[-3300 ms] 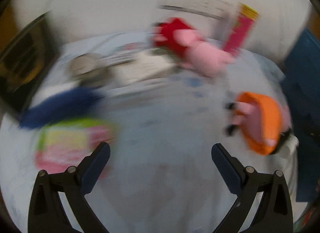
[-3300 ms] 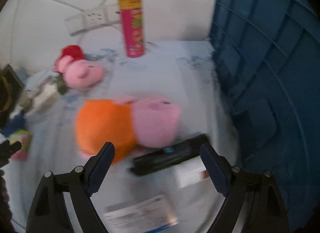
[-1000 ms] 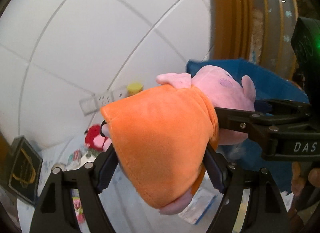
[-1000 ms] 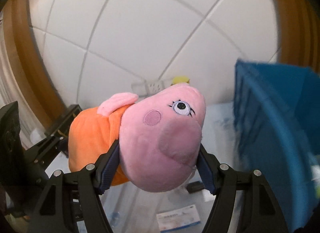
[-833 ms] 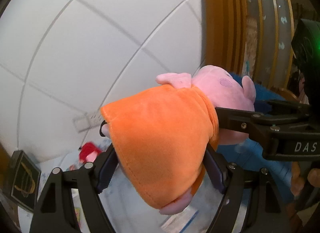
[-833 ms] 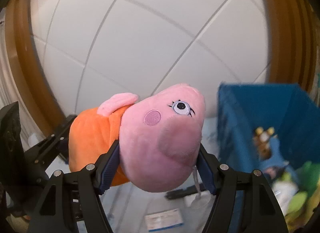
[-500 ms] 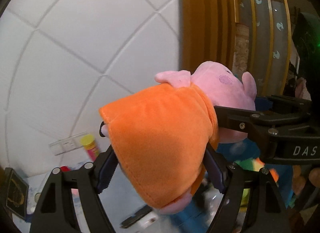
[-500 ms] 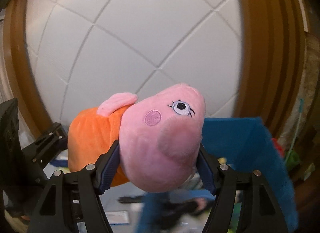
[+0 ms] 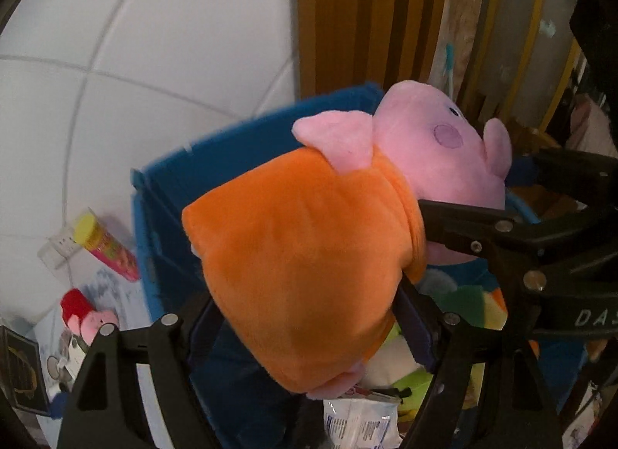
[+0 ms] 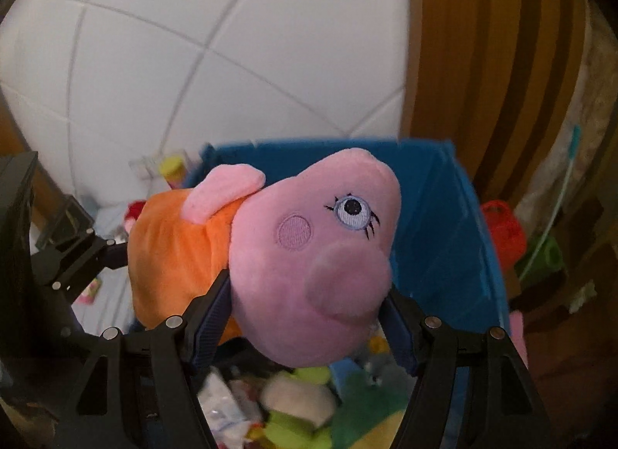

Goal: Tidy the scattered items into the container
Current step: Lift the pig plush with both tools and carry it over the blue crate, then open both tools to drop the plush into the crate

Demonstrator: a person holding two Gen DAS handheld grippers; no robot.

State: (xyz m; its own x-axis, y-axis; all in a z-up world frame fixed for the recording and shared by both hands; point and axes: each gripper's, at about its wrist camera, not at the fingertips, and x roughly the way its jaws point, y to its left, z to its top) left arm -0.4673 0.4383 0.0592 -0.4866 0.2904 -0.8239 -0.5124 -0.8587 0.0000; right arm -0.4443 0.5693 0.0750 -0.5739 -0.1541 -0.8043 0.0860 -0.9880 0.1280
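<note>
Pig plush (image 9: pixel 309 279) over the blue bin (image 10: pixel 440 232)
I had both grippers clamped on it — left gripper (image 9: pixel 309 327) on the orange body, right gripper (image 10: pixel 307 321) on the head.

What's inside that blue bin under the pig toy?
Inside the blue bin lie a white packet, green soft things and a pale plush. The pig toy hides the rest.

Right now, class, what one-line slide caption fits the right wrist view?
Two grippers carry a pig plush toy in an orange dress over an open blue bin of toys.
</note>
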